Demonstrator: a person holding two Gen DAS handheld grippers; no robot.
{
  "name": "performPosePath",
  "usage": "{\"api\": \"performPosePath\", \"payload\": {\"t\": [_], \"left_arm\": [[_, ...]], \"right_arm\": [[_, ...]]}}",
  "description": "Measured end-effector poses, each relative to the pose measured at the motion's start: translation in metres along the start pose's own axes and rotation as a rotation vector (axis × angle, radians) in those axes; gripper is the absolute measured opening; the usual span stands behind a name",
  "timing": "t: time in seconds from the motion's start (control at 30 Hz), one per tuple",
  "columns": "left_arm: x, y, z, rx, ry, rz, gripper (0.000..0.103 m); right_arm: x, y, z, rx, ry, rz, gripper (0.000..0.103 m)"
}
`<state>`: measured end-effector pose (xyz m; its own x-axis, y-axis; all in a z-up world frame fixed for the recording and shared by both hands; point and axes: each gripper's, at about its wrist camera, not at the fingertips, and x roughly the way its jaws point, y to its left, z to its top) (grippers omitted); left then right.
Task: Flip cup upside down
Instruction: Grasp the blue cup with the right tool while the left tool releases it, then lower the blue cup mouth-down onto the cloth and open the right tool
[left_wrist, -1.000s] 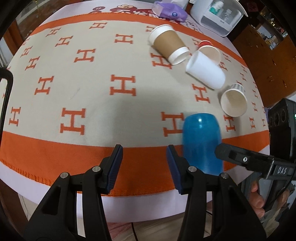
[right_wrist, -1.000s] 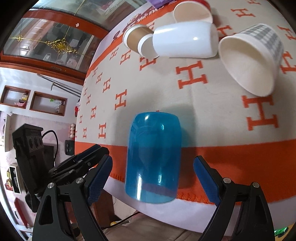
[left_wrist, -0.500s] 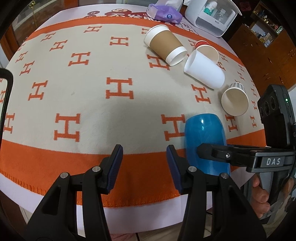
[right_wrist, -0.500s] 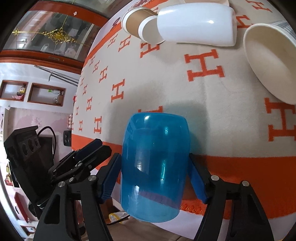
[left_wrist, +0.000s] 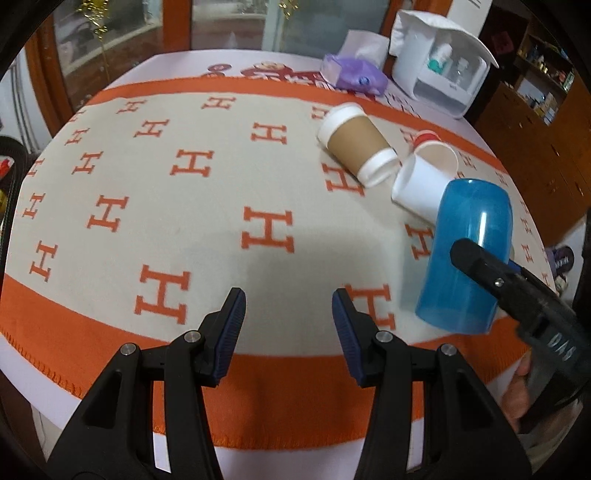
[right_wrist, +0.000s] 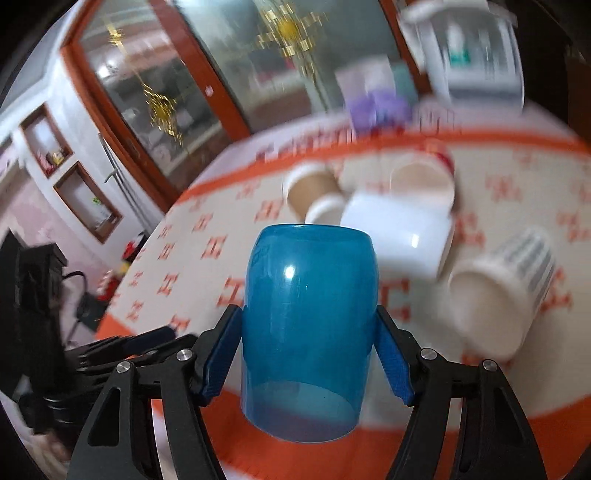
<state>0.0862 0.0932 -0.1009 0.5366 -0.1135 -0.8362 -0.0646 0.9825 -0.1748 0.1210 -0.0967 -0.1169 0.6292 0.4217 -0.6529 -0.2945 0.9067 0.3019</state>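
The right gripper pinches the blue cup by its sides (open end nearest the camera), raised above the blanket. The left gripper hangs spread, holding nothing, well apart from it.

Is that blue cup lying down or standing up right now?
Nearly upright, upside down: the blue cup has its closed end up and open mouth down, clamped in the right gripper, tilted slightly over the blanket.
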Motion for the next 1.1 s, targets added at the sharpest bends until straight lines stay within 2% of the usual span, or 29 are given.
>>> {"api": "performPosePath", "payload": {"t": [0.1,0.23,0.43,0.77,0.83,0.9,1.1], "left_arm": [[0.0,0.0,0.0,-0.005,-0.031,0.019,0.046],[0.003,-0.001,-0.003,-0.009,-0.036,0.024,0.046],[0.005,-0.001,-0.011,-0.009,-0.033,0.03,0.046],[0.0,-0.007,-0.024,0.023,-0.038,0.028,0.046],[-0.003,-0.008,-0.025,0.029,-0.041,0.028,0.046],[-0.004,-0.009,-0.026,0.031,-0.039,0.032,0.046],[-0.008,-0.01,-0.03,0.033,-0.022,0.032,0.047]], "right_arm": [[0.001,0.008,-0.005,-0.072,-0.068,-0.026,0.07],[0.012,0.017,-0.018,-0.135,-0.024,-0.044,0.07],[0.002,0.025,-0.039,-0.193,-0.043,-0.059,0.07],[-0.007,0.039,-0.07,-0.274,-0.01,-0.068,0.07],[-0.008,0.041,-0.071,-0.279,-0.005,-0.076,0.074],[-0.011,0.04,-0.071,-0.261,0.003,-0.067,0.084],[-0.024,0.034,-0.072,-0.205,0.031,-0.046,0.085]]}}
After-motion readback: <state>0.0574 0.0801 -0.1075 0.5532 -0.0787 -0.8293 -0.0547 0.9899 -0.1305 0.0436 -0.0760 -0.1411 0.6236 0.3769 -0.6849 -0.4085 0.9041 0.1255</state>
